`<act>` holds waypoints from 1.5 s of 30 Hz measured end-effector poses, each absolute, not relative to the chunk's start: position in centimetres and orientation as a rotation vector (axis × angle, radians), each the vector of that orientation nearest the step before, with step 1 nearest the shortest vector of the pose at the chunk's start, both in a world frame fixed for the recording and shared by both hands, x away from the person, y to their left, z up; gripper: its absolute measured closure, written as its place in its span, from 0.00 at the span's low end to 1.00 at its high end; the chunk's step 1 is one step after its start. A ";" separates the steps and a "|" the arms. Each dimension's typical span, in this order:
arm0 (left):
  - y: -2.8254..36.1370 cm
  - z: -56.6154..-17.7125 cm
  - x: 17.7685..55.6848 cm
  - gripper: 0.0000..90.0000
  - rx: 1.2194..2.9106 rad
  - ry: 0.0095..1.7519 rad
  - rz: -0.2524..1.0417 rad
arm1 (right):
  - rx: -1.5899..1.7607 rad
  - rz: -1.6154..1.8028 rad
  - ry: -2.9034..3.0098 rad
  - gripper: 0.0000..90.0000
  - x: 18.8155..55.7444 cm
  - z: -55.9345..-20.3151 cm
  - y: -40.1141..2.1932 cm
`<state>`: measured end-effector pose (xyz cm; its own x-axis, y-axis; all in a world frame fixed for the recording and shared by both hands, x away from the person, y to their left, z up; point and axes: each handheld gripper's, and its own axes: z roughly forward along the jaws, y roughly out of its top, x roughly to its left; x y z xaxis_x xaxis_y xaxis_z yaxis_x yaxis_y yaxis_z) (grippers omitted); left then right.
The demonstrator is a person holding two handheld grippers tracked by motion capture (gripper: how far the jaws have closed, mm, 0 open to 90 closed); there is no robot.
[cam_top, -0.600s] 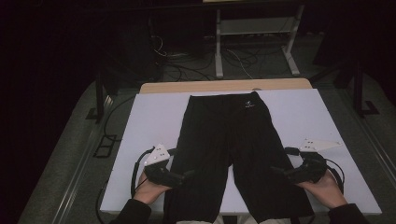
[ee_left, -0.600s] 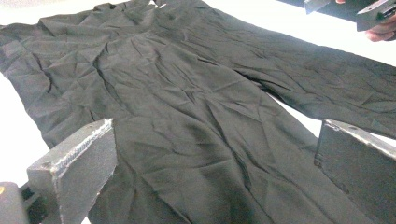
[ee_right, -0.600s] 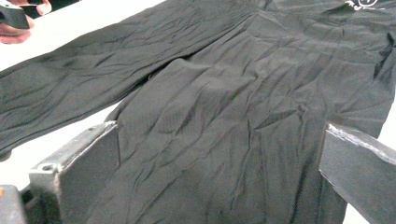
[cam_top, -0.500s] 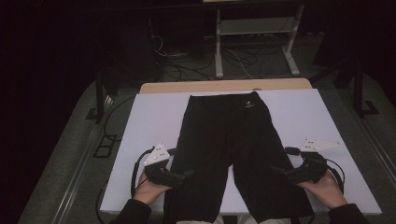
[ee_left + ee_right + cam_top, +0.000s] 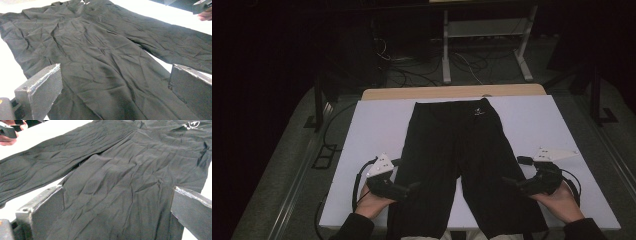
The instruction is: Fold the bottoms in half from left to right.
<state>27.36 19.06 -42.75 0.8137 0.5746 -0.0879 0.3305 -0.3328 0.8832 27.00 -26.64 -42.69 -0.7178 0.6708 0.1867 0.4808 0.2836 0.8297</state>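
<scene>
One pair of black, wrinkled fabric shorts [image 5: 464, 167] lies flat on the white tabletop [image 5: 532, 120], waistband toward the far edge and both legs running toward the person. The leg hems are cut off by the bottom of the high view, so where they end cannot be made out. A small white logo [image 5: 479, 111] sits near the waistband of the shorts; it is too small to read in the high view, and in the right gripper view it is clipped by the top edge [image 5: 191, 124].

There are two grippers, one at the outer edge of each leg of the shorts. The left gripper [image 5: 409, 187] points its fingers inward at the left leg, and its fingers [image 5: 40, 91] stand released and wide apart, with the cloth showing between them but not pinched. The right gripper [image 5: 511, 182] points inward at the right leg; its fingers [image 5: 41, 213] are likewise released, spread over the fabric without clamping it. Whether any fingertip touches the cloth is hard to tell from the dark high view.

Two hands hold the grippers, their forearms cut off at the bottom of the frame. Each gripper carries one grey three-cornered plate. Beyond the waistband of the shorts a strip of bare wooden board [image 5: 452, 92] shows, and farther back the room is too dark to make out apart from tangled cables on the floor [image 5: 472, 62] and one white frame [image 5: 484, 35].
</scene>
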 end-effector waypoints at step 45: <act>19.1 -42.8 27.4 0.00 1.939 0.689 0.284 | 1.015 1.347 2.398 0.00 31.9 -37.4 -22.7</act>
